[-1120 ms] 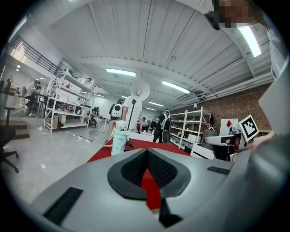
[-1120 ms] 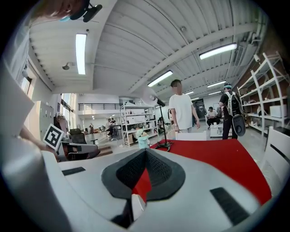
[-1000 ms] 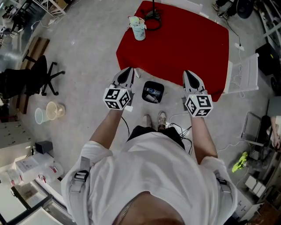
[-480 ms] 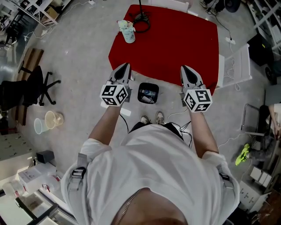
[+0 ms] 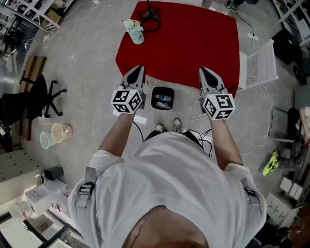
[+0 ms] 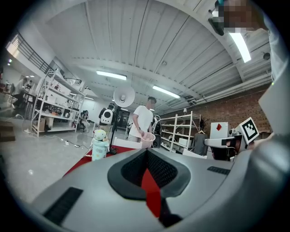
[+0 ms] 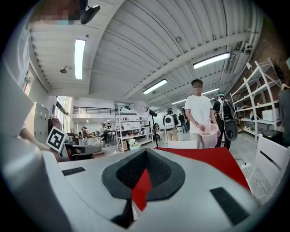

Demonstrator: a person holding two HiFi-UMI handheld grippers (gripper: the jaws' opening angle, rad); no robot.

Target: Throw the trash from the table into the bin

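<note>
A red table (image 5: 193, 43) stands ahead of me. A pale green and white toy-like container (image 5: 133, 30) sits upright at its far left corner, also seen as the container (image 6: 99, 145). A black bin (image 5: 162, 99) stands on the floor at the table's near edge, with some bluish and white scraps in it. My left gripper (image 5: 140, 70) hovers left of the bin, shut and empty. My right gripper (image 5: 203, 71) hovers right of the bin, over the table's near edge, also shut and empty. Both point level toward the table.
A black stand base with cable (image 5: 147, 12) sits on the table's far edge. A person holding a pink basket (image 7: 209, 134) stands beyond the table. A white chair (image 5: 261, 63) is at the right, a black office chair (image 5: 41, 89) and two cups (image 5: 54, 128) at the left.
Both grippers have edged up and toward the table while staying shut. In the head view the table and bin now sit slightly higher and further left.
</note>
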